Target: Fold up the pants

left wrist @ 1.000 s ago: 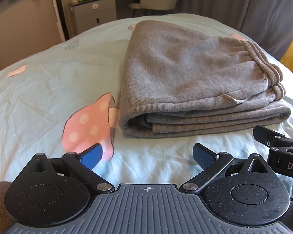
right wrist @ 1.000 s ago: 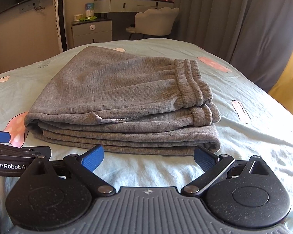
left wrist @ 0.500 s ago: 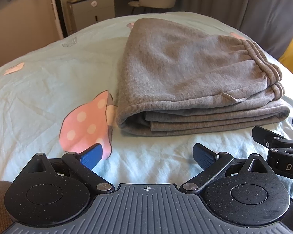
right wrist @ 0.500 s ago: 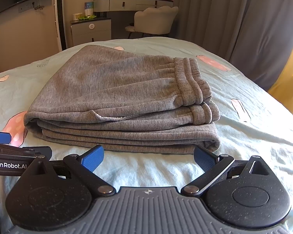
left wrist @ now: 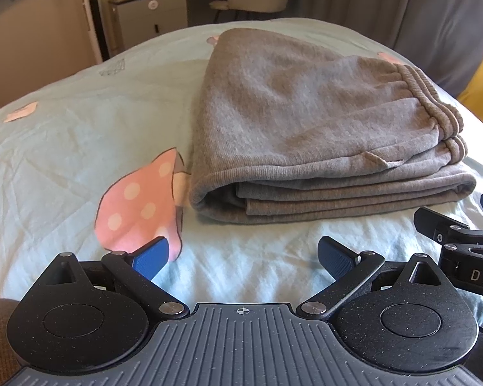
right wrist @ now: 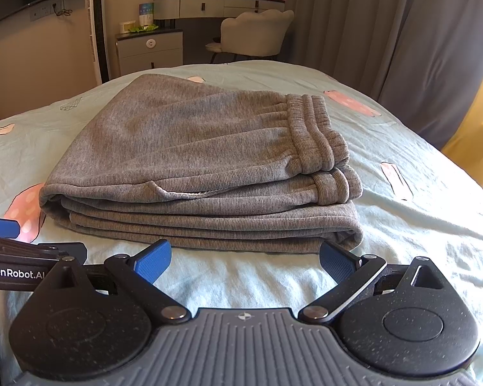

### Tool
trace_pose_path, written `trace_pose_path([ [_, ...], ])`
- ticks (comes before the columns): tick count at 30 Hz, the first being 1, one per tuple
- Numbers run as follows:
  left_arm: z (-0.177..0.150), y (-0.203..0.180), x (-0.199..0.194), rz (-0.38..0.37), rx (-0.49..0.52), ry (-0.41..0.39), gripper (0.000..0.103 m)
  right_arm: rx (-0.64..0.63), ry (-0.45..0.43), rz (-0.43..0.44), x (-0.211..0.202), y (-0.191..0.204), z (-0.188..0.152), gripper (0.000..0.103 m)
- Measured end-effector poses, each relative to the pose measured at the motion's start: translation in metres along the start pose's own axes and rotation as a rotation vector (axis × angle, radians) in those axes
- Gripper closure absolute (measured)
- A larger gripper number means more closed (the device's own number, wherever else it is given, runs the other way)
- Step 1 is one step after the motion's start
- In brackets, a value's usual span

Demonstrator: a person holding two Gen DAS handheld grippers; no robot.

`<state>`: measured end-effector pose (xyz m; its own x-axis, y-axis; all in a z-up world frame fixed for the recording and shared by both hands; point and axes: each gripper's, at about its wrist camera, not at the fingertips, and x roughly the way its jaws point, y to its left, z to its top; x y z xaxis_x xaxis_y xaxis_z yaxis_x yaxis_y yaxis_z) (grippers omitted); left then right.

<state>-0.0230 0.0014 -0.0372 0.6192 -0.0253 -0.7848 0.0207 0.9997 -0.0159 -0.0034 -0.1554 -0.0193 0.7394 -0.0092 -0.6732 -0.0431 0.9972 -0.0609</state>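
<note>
Grey sweatpants (left wrist: 306, 135) lie folded in a flat stack on the light blue bed sheet (left wrist: 64, 141), waistband to the right; they also show in the right wrist view (right wrist: 203, 167). My left gripper (left wrist: 243, 255) is open and empty, just short of the stack's near left edge. My right gripper (right wrist: 246, 259) is open and empty, just short of the stack's near edge, its right fingertip close to the stack's near right corner. Each gripper shows at the side of the other's view, the right one (left wrist: 460, 241) and the left one (right wrist: 22, 257).
A pink mushroom print (left wrist: 138, 206) lies on the sheet left of the stack. Beyond the bed stand a grey cabinet (right wrist: 149, 48), a pale chair (right wrist: 254, 35), a dressing table (right wrist: 219, 3) and grey curtains (right wrist: 386, 29).
Both grippers have drawn back a little from the folded pants and stayed open. The pants have not moved.
</note>
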Motion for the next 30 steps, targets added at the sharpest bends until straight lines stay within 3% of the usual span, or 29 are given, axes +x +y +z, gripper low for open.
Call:
trace_pose_path([
  [30,-0.002,-0.0037,-0.0039,-0.028,0.023,-0.011,0.001,0.015,0.007,-0.005,-0.0013,-0.0019,-0.0007,0.004],
])
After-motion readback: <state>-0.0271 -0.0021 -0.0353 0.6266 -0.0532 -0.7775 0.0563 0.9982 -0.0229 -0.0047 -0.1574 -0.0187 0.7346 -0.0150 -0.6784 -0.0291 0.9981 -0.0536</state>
